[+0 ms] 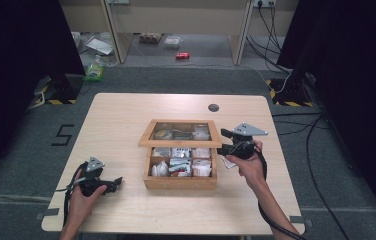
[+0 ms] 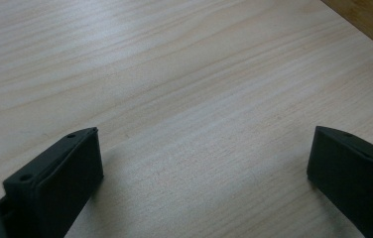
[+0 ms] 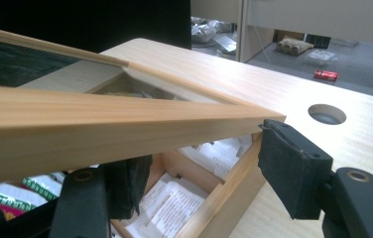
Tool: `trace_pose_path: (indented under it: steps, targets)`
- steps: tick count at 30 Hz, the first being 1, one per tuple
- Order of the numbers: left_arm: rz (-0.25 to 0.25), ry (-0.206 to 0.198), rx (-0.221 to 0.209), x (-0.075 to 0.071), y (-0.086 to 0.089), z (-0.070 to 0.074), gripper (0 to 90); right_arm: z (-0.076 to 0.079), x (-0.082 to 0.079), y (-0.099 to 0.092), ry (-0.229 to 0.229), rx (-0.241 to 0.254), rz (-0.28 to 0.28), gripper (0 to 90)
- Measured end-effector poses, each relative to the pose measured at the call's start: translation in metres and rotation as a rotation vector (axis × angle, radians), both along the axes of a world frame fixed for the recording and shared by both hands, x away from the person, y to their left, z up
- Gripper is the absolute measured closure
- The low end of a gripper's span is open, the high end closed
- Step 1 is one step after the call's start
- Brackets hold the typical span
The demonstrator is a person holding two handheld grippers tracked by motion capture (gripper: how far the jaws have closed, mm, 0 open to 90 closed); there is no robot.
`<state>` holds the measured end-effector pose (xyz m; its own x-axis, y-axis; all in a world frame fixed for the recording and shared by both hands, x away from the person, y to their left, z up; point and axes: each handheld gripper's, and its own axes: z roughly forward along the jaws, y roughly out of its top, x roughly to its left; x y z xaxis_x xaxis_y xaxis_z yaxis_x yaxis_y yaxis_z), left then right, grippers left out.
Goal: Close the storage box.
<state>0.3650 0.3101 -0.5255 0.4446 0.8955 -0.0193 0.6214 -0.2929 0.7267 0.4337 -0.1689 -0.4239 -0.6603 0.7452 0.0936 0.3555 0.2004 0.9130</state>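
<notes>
Wooden tea box (image 1: 180,181) | glass lid (image 1: 180,132) half-raised (packets inside) | right gripper (image 3: 194,163) spread around lid edge

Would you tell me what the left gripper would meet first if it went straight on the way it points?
Probably the wooden box: the left gripper points along the bare table toward its side.

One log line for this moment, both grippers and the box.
left gripper: open, low over table | right gripper: open, at lid corner | box: lid half-raised
</notes>
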Motion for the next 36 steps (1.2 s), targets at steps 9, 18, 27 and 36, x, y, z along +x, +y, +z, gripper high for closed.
trace_pose_path:
  steps: [9, 18, 27, 36]
  targets:
    - [0.000, -0.001, 0.001, 0.000, 0.000, 0.000, 0.2, -0.015, -0.005, -0.002, 0.004, 0.063, 0.000, 38.3]
    - [0.002, 0.000, 0.000, -0.001, 0.000, 0.000, 0.2, -0.019, -0.009, -0.001, 0.009, 0.051, -0.009, 39.5]
    - [0.002, 0.000, 0.000, -0.001, 0.000, 0.000, 0.2, -0.025, -0.013, -0.001, 0.048, 0.025, -0.017, 38.8]
    - [0.002, 0.000, 0.000, -0.001, 0.000, 0.000, 0.2, -0.025, -0.015, -0.002, 0.060, 0.010, -0.032, 39.3]
